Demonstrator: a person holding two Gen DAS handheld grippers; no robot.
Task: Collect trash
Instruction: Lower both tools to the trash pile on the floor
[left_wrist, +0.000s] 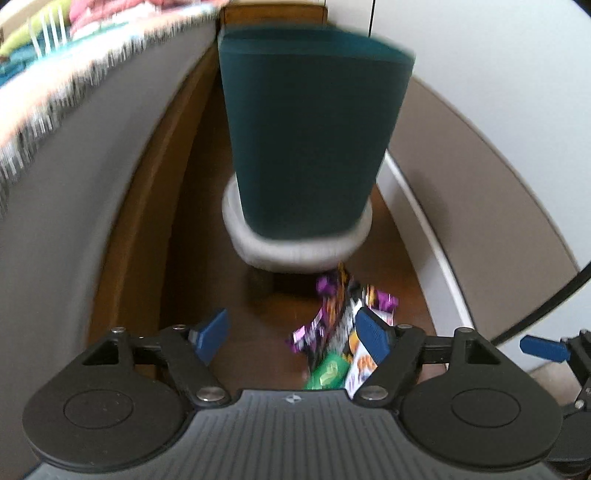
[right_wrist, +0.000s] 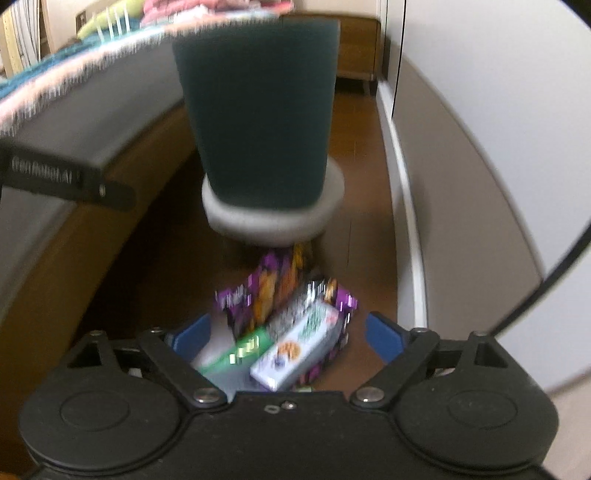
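Note:
A pile of trash lies on the brown floor in front of a chair: purple wrappers (left_wrist: 328, 314) (right_wrist: 266, 291), a green packet (left_wrist: 328, 373) (right_wrist: 240, 350) and a white carton (right_wrist: 299, 350) (left_wrist: 360, 369). My left gripper (left_wrist: 293, 334) is open above the floor, the pile at its right finger. My right gripper (right_wrist: 288, 338) is open with the pile between and below its blue fingers. The right gripper's blue finger also shows at the right edge of the left wrist view (left_wrist: 543, 349). Both views are blurred.
A teal-backed chair (left_wrist: 314, 125) (right_wrist: 258, 110) with a grey seat stands just behind the pile. A bed with a grey side (left_wrist: 74, 184) (right_wrist: 74, 122) and fringed blanket runs along the left. A white wall and baseboard (left_wrist: 436, 240) (right_wrist: 406, 192) close the right side.

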